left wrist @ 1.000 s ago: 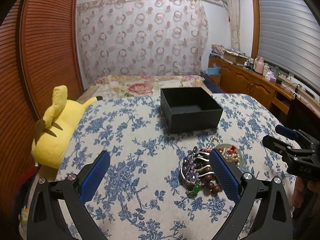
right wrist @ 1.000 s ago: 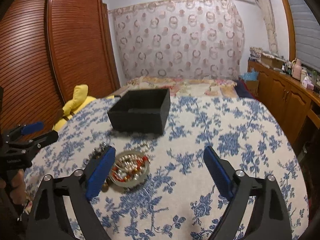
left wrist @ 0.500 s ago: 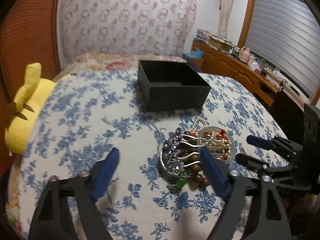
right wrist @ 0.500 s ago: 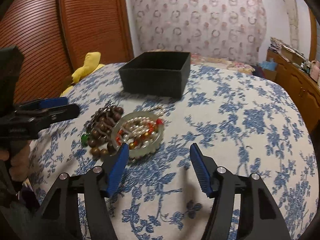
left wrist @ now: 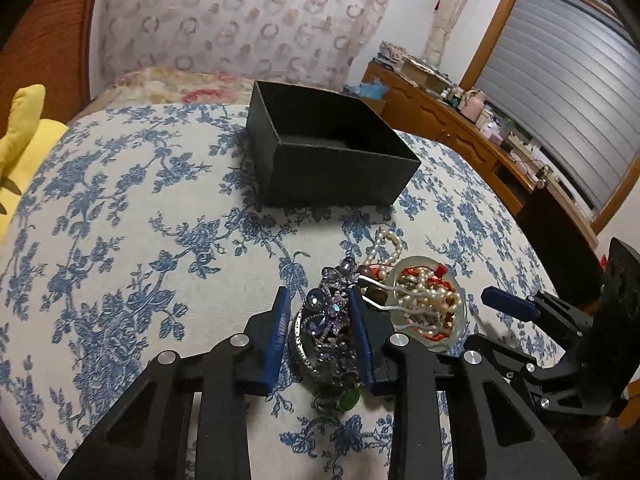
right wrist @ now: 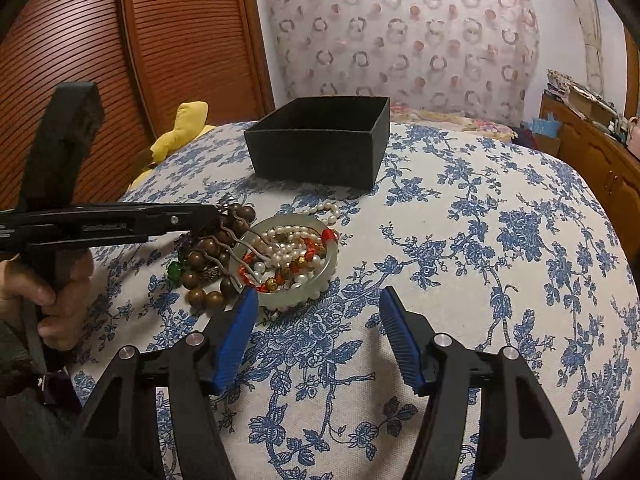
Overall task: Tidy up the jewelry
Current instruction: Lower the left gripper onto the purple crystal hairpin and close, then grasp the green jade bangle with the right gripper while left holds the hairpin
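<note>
A jewelry pile lies on the blue-flowered cloth: a purple jewelled hair comb [left wrist: 326, 314] with wavy metal prongs [right wrist: 236, 258], brown wooden beads [right wrist: 204, 276], a pale jade bangle [right wrist: 298, 256] with pearls and red cord inside. My left gripper [left wrist: 320, 320] has narrowed its blue pads around the purple comb; it also shows in the right wrist view [right wrist: 212, 212]. My right gripper [right wrist: 316, 312] is open and empty, just in front of the bangle. An open black box [left wrist: 332, 152] stands beyond the pile.
A yellow plush toy [right wrist: 180, 128] lies at the bed's left edge. Wooden cabinets [left wrist: 460, 128] with clutter run along the right wall. A wooden slatted wardrobe [right wrist: 120, 60] stands to the left. The cloth slopes away at the edges.
Both grippers moved down and forward to the pile. My left gripper's jaws closed from wide open to tight around the purple comb. My right gripper stayed open.
</note>
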The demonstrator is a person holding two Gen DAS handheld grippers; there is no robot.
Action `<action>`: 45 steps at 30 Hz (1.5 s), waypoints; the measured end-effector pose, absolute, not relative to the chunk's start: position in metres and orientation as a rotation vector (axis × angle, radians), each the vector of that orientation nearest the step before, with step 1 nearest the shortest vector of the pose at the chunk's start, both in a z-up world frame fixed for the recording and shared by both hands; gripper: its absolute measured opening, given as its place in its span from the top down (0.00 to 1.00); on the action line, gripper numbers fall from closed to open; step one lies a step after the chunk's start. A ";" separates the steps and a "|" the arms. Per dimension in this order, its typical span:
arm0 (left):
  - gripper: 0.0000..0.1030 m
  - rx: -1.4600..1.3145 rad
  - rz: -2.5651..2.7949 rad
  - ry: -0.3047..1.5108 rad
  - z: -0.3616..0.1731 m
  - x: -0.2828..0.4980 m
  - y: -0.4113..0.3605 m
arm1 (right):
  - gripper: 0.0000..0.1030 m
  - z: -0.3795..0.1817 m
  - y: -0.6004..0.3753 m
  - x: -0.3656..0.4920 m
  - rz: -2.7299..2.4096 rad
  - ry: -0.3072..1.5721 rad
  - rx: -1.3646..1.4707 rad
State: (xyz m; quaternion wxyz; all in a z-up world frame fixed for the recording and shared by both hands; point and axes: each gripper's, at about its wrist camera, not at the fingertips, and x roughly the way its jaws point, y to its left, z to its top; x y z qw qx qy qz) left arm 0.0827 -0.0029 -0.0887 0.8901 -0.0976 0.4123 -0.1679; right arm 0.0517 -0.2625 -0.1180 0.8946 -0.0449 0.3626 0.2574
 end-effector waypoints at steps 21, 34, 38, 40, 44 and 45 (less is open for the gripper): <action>0.81 -0.204 -0.282 0.758 -0.071 0.065 0.020 | 0.37 -0.112 -0.257 0.051 0.535 0.743 -0.137; 0.81 -0.212 -0.221 0.706 -0.061 0.054 0.039 | 0.26 -0.115 -0.216 0.070 0.618 0.797 -0.305; 0.81 -0.219 -0.220 0.702 -0.061 0.053 0.040 | 0.22 -0.118 -0.208 0.076 0.627 0.806 -0.320; 0.81 -0.218 -0.221 0.701 -0.061 0.053 0.040 | 0.21 -0.120 -0.207 0.082 0.629 0.820 -0.310; 0.81 -0.216 -0.223 0.701 -0.061 0.053 0.041 | 0.21 -0.122 -0.209 0.091 0.650 0.849 -0.261; 0.81 -0.217 -0.223 0.701 -0.061 0.053 0.041 | 0.22 -0.123 -0.210 0.093 0.656 0.859 -0.243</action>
